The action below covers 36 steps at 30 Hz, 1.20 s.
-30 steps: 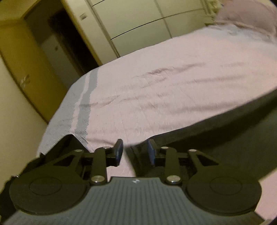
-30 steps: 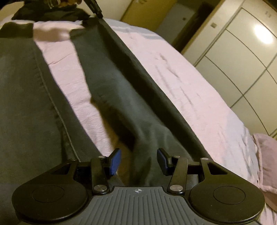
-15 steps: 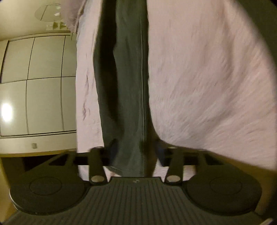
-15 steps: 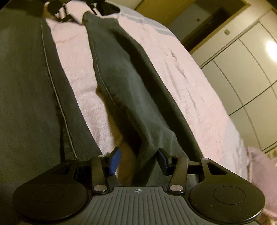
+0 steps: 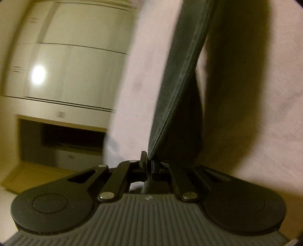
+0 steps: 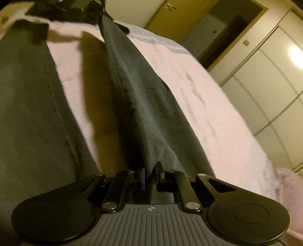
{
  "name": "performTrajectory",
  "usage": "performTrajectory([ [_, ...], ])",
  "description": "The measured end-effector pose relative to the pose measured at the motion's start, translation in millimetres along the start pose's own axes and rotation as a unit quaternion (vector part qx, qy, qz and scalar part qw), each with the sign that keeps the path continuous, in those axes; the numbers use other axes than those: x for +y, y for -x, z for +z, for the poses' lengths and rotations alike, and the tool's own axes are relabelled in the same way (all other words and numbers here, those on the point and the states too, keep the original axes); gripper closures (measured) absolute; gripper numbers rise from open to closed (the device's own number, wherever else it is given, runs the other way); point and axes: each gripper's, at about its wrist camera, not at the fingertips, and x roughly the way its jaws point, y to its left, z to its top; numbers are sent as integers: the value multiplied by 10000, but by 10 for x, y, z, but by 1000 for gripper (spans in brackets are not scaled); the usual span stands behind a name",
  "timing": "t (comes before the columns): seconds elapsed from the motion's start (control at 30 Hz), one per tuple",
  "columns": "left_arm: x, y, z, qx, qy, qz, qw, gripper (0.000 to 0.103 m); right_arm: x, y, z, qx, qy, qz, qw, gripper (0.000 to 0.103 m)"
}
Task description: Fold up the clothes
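Dark grey trousers [image 6: 144,106] stretched above a pink bed [image 6: 208,113], one leg gripped at both ends.

Left claw [image 5: 149,166] is clamped on the leg's far end; right claw [image 6: 151,174] is clamped on the cloth near the seam. Pulling it taut probably lets it fold onto the other leg [image 6: 28,113], which lies flat alongside.

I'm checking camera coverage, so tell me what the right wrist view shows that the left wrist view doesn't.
Only the right wrist view shows the second trouser leg lying flat on the bed, the left gripper at the raised leg's far end, and the right gripper shut on that leg.

Only the left wrist view shows the left gripper's fingers close up, pinching the leg's edge.

Both share the raised trouser leg, the pink bedspread and the white wardrobe.
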Motion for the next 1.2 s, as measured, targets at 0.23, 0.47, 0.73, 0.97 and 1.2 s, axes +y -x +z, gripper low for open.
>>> performTrajectory([
  [0.23,-389,19,-72,353,-449,-91,9983,86,187,383,-245,-196,-542,-266,9980,69],
  [0.47,-42,358,-26,500,684,-133,9963,84,-67,1228,-998,-155,-2139,-1263,9685,65],
  [0.73,211,520,855,-335,1115,-553,9917,75,-919,1747,-1978,-111,-4466,-1485,8822,55],
  [0.97,598,4,1557,-616,1877,-1321,9714,68,-1795,1382,-2517,75,-5229,-1080,8455,52],
  [1.2,779,-716,1920,-673,2627,-2358,9332,67,-2389,833,-3063,256,-5918,-663,8029,27],
])
